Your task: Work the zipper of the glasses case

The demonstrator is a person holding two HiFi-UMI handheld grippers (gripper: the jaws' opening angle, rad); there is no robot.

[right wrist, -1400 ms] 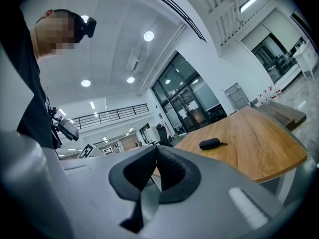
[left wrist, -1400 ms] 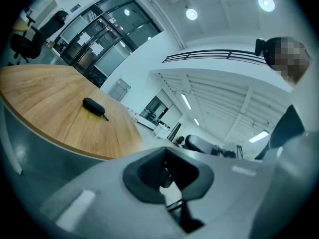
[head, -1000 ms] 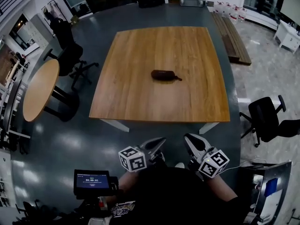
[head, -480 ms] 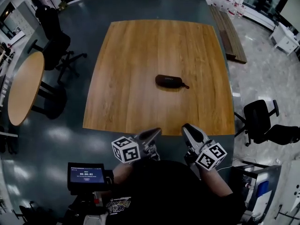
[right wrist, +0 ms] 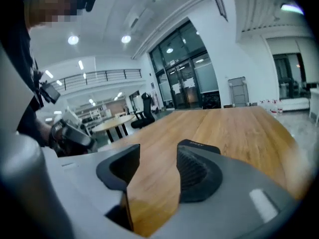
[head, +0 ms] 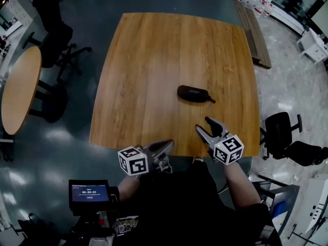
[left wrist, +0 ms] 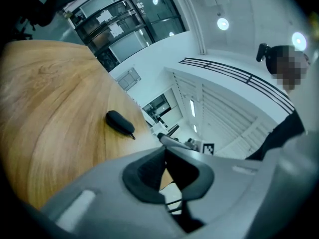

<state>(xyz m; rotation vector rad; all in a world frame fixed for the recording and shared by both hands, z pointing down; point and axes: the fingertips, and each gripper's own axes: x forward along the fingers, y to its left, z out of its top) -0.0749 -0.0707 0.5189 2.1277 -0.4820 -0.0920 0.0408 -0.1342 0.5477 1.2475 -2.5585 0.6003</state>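
A dark oval glasses case (head: 193, 93) lies shut on the square wooden table (head: 148, 60), right of the middle, its zipper pull pointing right. The left gripper view shows the case (left wrist: 119, 122) farther off. In the right gripper view the case (right wrist: 199, 145) only peeks over one pad. My right gripper (head: 203, 125) hangs over the table's near edge, short of the case. Its jaws have just been opening and stand apart with nothing between them. My left gripper (head: 166, 146) is shut and empty at the near edge, to the left of the right one.
A round wooden table (head: 18, 91) and a black office chair (head: 54, 40) stand at the left. Another black chair (head: 287, 135) is at the right. A long wooden bench (head: 253, 29) runs along the far right. A small screen (head: 88, 195) sits by the person's waist.
Both grippers have come forward toward the table. The right one now reaches over its near edge and its jaws have opened. The case lies where it was.
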